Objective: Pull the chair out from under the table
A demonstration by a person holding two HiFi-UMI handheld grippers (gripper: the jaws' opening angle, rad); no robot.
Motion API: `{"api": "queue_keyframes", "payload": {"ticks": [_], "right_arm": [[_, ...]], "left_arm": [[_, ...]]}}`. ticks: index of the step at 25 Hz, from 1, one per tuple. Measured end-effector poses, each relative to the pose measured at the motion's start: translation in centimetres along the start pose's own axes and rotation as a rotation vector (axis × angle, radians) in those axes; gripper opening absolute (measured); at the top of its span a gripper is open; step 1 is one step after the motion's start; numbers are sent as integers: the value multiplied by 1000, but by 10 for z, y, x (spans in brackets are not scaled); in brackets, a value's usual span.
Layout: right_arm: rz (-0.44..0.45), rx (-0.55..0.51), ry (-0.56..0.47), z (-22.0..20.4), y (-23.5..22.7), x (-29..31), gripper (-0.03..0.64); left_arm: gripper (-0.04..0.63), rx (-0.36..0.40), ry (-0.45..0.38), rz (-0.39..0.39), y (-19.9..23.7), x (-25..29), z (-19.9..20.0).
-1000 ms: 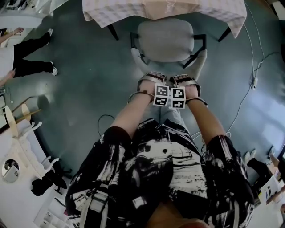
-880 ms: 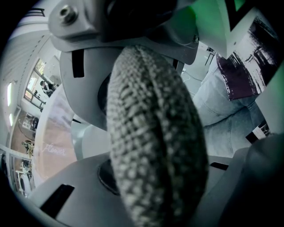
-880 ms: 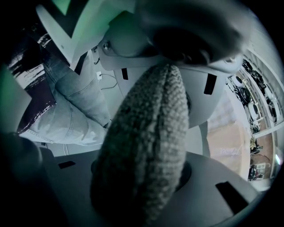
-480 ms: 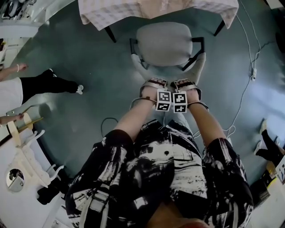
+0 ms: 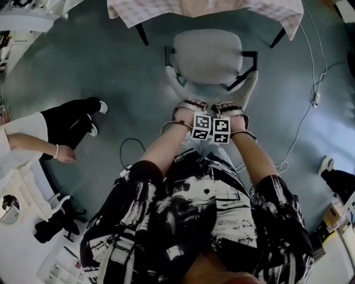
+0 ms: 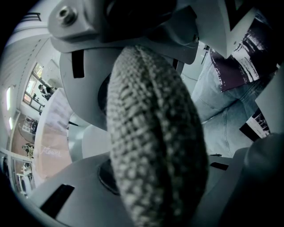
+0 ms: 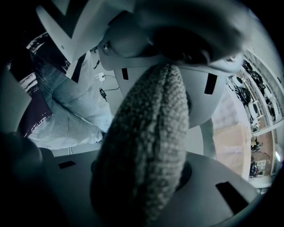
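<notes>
Chair (image 5: 208, 55): grey upholstered seat with dark armrest frames, standing on the floor (image 5: 122, 100) directly ahead of me. The whole seat is visible, its far edge just beside the hem of the cloth.

Left gripper (image 5: 188, 105): my own, pointing steeply down. The jaws are clamped on the woven backrest edge (image 6: 155, 142), one pad on each face of the fabric.

Right gripper (image 5: 230, 108): my own, just beside the left, marker cubes nearly touching. The jaws are closed on the same backrest edge (image 7: 142, 146) in the same way.

Jeans (image 6: 222, 111): mine, just behind the backrest in both gripper views.

Shirt (image 5: 199, 222): mine, black and white pattern.

Table (image 5: 277, 39): dark legs beyond the chair, top covered by a checked cloth (image 5: 144, 14).

Cable (image 5: 302, 127): pale, trailing across the floor to my right.

Person (image 5: 72, 119): at my left, dark trousers and white top, well apart from the chair.
</notes>
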State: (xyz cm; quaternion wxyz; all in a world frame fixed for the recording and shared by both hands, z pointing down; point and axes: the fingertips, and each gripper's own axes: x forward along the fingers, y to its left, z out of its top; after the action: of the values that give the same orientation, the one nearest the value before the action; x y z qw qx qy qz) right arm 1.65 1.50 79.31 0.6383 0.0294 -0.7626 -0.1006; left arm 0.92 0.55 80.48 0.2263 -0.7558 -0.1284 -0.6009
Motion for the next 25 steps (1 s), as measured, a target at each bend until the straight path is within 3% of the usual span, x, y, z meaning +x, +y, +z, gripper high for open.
{"api": "queue_keyframes", "payload": {"ticks": [18,25], "right_arm": [[5,-42,-9,4,93,-19,140],[12,-19,0,28,125,-21,140]], "left_arm": [[106,-42,8,4,-79,-7,53],[106,-21,-3,1,-118,-15,53]]}}
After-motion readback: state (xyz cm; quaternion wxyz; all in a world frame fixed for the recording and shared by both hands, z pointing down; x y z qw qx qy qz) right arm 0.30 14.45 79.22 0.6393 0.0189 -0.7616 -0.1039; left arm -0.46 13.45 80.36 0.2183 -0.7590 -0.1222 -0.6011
